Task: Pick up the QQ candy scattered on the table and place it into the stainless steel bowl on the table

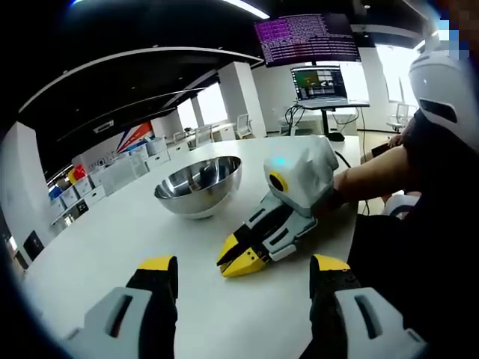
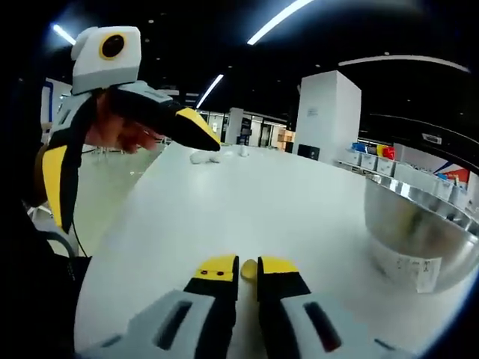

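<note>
Right tool (image 2: 248,271) nearly shut on a candy (image 2: 248,270) (bowl (image 2: 419,235) beside); left tool (image 1: 243,272) wide open.

My bowl (image 1: 199,185) is polished, mirror-bright metal; the surface (image 2: 247,202) is smooth matt white; my tongs (image 1: 243,258) look like plastic.

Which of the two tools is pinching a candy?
The right tool. Its jaws are nearly closed on a small yellow candy down at the table. The left tool has its jaws spread wide, with nothing between them.
</note>
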Demonstrator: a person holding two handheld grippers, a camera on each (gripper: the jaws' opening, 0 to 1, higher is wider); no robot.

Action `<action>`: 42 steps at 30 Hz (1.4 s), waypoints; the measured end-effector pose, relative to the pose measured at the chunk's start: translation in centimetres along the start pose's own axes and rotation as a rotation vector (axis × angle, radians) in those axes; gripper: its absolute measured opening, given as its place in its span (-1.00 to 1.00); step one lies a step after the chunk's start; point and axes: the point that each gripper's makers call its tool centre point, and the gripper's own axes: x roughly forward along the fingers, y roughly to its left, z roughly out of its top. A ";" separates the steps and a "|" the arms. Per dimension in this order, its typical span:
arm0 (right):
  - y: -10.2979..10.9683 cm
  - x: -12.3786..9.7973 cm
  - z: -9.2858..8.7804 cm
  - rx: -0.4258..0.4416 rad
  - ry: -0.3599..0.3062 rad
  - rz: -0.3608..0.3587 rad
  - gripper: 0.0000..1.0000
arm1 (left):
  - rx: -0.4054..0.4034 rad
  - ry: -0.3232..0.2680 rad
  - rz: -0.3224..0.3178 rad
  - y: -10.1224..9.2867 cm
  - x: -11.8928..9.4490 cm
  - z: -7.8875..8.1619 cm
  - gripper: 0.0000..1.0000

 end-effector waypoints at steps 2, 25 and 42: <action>-0.1 0.0 0.0 -0.007 0.001 -0.006 -0.87 | 0.000 -0.001 -0.001 0.0 0.0 0.0 0.43; -2.4 -4.5 5.2 -0.081 -0.099 -0.104 -0.92 | -0.002 -0.001 0.000 0.0 0.0 -0.1 0.43; -13.6 -10.5 11.5 -0.035 -0.250 -0.335 -0.91 | 0.006 -0.002 -0.011 -0.5 0.2 0.3 0.43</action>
